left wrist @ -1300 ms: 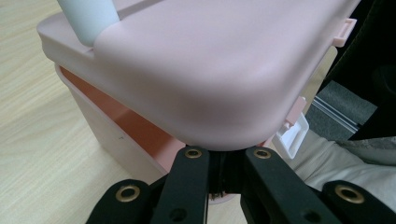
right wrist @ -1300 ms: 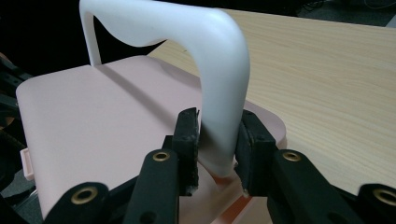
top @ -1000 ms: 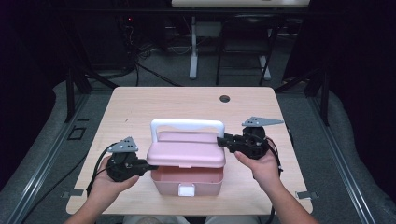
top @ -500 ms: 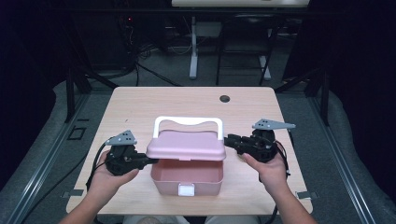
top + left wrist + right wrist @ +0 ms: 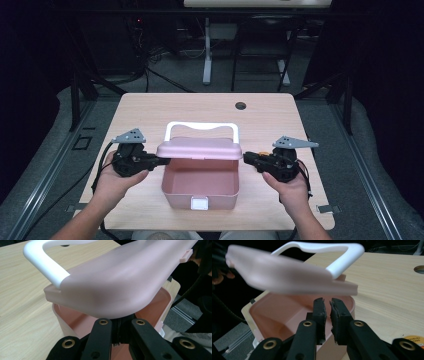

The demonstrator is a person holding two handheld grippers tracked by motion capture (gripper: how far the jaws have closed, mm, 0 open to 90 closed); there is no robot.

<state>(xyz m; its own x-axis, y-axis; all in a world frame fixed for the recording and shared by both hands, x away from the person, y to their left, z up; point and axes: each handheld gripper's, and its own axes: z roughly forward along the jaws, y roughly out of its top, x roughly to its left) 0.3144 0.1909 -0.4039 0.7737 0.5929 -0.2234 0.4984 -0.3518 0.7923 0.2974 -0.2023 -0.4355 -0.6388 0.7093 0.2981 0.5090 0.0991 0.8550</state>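
A pink plastic box stands at the table's near middle. Its pink lid with a white handle is tilted up over the open, empty inside. My left gripper is shut on the lid's left edge and holds it raised. In the left gripper view the lid covers the tips of my left gripper. My right gripper hovers just right of the lid, apart from it. Its jaws have just been closing with nothing between them. In the right gripper view my right gripper shows just a slit, below the lid.
The wooden table has a round cable hole at the back right. A white latch sits on the box's front wall. Dark floor, cables and stand legs lie beyond the far edge.
The lid has swung up off the box, with the left gripper rising at its left edge. The right gripper has let go of the lid's right edge, drawn back rightward, and its jaws have closed.
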